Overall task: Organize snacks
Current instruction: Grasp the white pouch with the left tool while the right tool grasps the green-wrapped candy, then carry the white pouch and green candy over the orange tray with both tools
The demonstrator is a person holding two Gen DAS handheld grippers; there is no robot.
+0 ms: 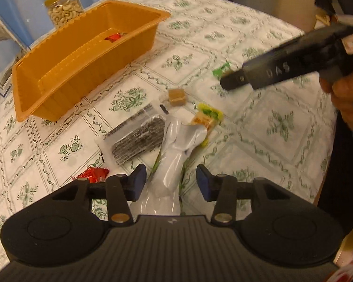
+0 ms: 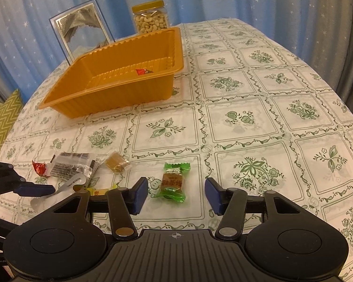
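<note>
Orange tray (image 2: 120,98) – ribbed glossy plastic; candy wrapper (image 2: 173,184) – shiny clear-green film; tablecloth (image 2: 247,122) – smooth printed vinyl look; claw pads (image 2: 140,195) – matt blue.

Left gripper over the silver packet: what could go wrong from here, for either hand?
1. The left gripper straddles the crinkled silver packet, but its pads do not visibly press it. The packet overlaps the dark snack pack and a yellow wrapper, so lifting may drag those along.
2. The right gripper is open around the green candy; that wrapper looks slick and might squirt out when pinched.
</note>
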